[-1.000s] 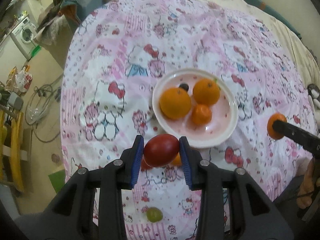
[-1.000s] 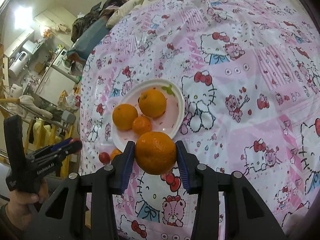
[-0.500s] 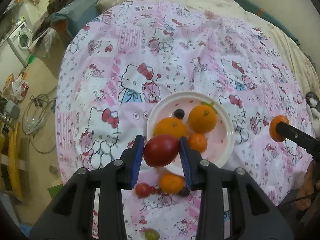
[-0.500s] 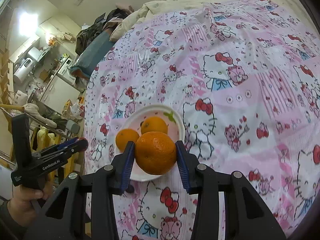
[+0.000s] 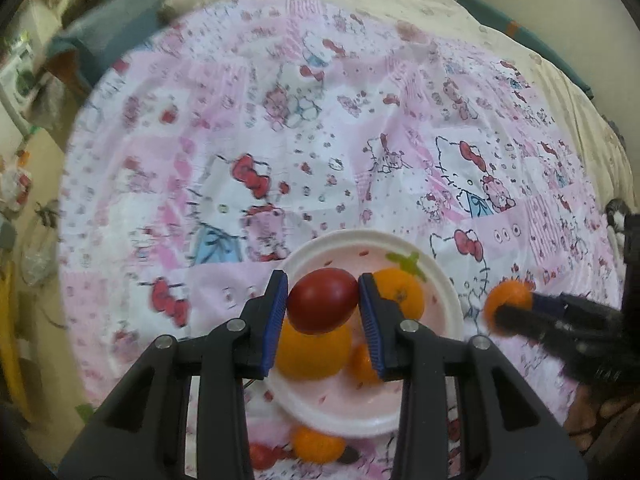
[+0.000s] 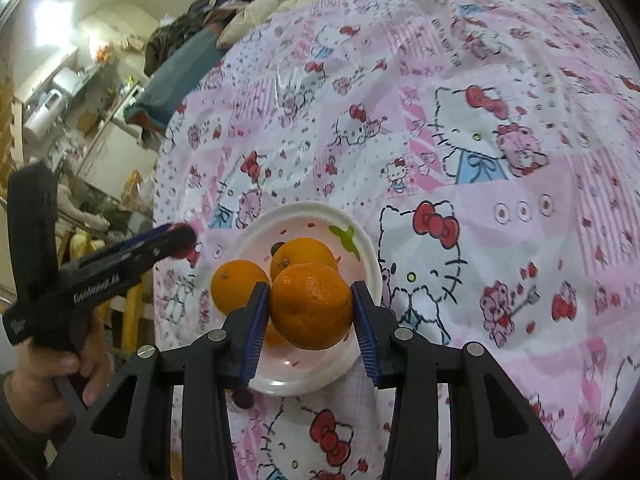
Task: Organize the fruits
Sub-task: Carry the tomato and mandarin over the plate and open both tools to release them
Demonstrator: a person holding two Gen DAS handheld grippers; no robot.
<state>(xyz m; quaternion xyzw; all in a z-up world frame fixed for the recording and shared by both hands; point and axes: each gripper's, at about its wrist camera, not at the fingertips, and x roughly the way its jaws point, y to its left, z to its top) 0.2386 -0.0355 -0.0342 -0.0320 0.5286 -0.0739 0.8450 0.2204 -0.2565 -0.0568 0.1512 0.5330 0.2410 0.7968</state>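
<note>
Red fruit point(image 5: 322, 305) in left claw point(image 5: 323, 312), orange point(image 6: 311, 305) in right claw point(image 6: 310, 316), above plate point(image 5: 448, 292)

Oranges point(image 6: 304, 256) crowding plate point(image 6: 320, 212); cloth point(image 6: 480, 140) beyond bare.

The left gripper point(image 5: 323, 312) was a black plastic clamp with two angular, open-framed arms, each carrying round silver screws. Its fingers point(image 5: 276, 322) ended in ribbed blue pads. The right gripper point(image 6: 311, 312) matched it in shape, colour, screws and blue pads point(image 6: 255, 330). Seen from the right wrist camera, the left tool had a pistol-style black handle and white lettering along its side (too blurred to read fully). The hand point(image 6: 60, 372) on that handle came out of a dark sleeve point(image 6: 16, 432).
</note>
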